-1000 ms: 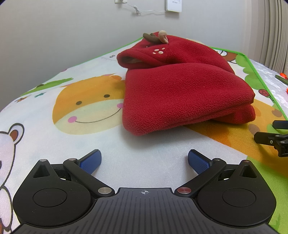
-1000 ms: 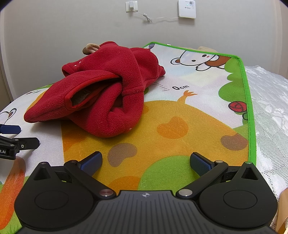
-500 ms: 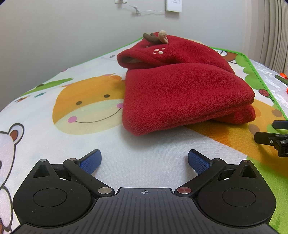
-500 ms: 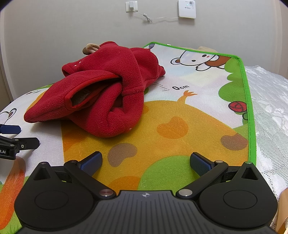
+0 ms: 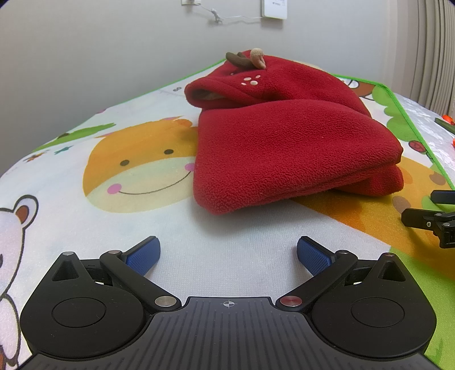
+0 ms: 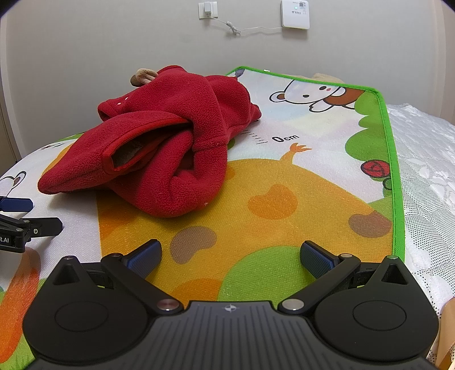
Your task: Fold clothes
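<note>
A red fleece garment (image 5: 287, 142) lies folded in a thick bundle on a cartoon-print play mat (image 5: 136, 170), its hood with brown antlers on top at the far end. From the right wrist view the same garment (image 6: 170, 150) shows a sleeve opening and rolled folds. My left gripper (image 5: 227, 254) rests low on the mat in front of the bundle, open, nothing between its blue pads. My right gripper (image 6: 230, 256) sits to the bundle's right side, open and empty as well. Each gripper's tips show at the edge of the other's view.
The mat (image 6: 312, 185) has a green border (image 6: 394, 170) and lies on a white lace bedspread (image 6: 426, 170). A grey wall stands behind, with a socket, a cable and a white box (image 6: 295, 14). Some small green and orange items (image 5: 446, 121) lie on the far right.
</note>
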Demonstrator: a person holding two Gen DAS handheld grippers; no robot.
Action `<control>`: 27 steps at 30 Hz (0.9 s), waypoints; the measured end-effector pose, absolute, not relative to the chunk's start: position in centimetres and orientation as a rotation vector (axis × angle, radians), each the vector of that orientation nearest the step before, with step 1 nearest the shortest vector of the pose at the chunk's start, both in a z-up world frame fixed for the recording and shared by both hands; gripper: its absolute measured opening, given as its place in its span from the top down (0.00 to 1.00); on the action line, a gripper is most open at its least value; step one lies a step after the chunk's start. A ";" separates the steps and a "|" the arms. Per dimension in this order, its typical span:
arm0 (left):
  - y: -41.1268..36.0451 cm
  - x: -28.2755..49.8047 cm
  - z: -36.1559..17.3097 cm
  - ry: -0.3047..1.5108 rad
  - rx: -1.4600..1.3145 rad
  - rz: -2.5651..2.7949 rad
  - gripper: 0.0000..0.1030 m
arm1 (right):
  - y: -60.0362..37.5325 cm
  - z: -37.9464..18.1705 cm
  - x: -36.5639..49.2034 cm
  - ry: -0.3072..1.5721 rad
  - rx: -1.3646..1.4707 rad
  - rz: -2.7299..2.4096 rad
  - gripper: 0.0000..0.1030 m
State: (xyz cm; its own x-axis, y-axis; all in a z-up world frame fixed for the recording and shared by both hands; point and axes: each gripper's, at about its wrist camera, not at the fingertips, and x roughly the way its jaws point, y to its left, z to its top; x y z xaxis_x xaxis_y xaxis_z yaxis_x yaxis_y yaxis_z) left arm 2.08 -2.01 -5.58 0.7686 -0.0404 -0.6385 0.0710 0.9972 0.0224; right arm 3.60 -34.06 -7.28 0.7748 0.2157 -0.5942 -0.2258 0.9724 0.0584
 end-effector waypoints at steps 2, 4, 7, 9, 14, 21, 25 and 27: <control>-2.0 2.1 -5.6 0.692 0.046 -0.061 0.00 | -34.1 -7.3 3.6 0.641 -0.016 0.239 0.00; -2.0 2.1 -5.6 0.692 0.046 -0.061 0.00 | -34.0 -7.3 3.6 0.641 -0.016 0.239 0.00; -1.9 2.1 -5.5 0.695 0.042 -0.065 0.00 | -34.0 -7.3 3.6 0.641 -0.016 0.239 0.00; -1.9 2.3 -5.4 0.705 0.040 -0.067 0.00 | -34.0 -7.3 3.6 0.641 -0.016 0.239 0.00; -2.3 2.7 -5.1 0.750 0.029 -0.028 0.00 | -34.0 -7.3 3.6 0.641 -0.015 0.239 0.00; -2.4 2.5 -5.2 0.739 0.017 -0.012 0.00 | -34.0 -7.3 3.6 0.642 -0.015 0.239 0.00; -2.4 2.4 -5.2 0.733 0.018 -0.011 0.00 | -34.0 -7.3 3.6 0.642 -0.016 0.239 0.00; -2.4 2.3 -5.2 0.733 0.017 -0.013 0.00 | -34.0 -7.3 3.6 0.642 -0.015 0.239 0.00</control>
State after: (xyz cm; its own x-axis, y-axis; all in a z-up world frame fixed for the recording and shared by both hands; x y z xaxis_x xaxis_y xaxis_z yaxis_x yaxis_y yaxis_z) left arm 2.34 -2.38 -5.20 0.7433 -0.0060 -0.6690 0.0180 0.9998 0.0110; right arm 3.56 -34.01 -7.28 0.7741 0.2162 -0.5949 -0.2257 0.9724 0.0597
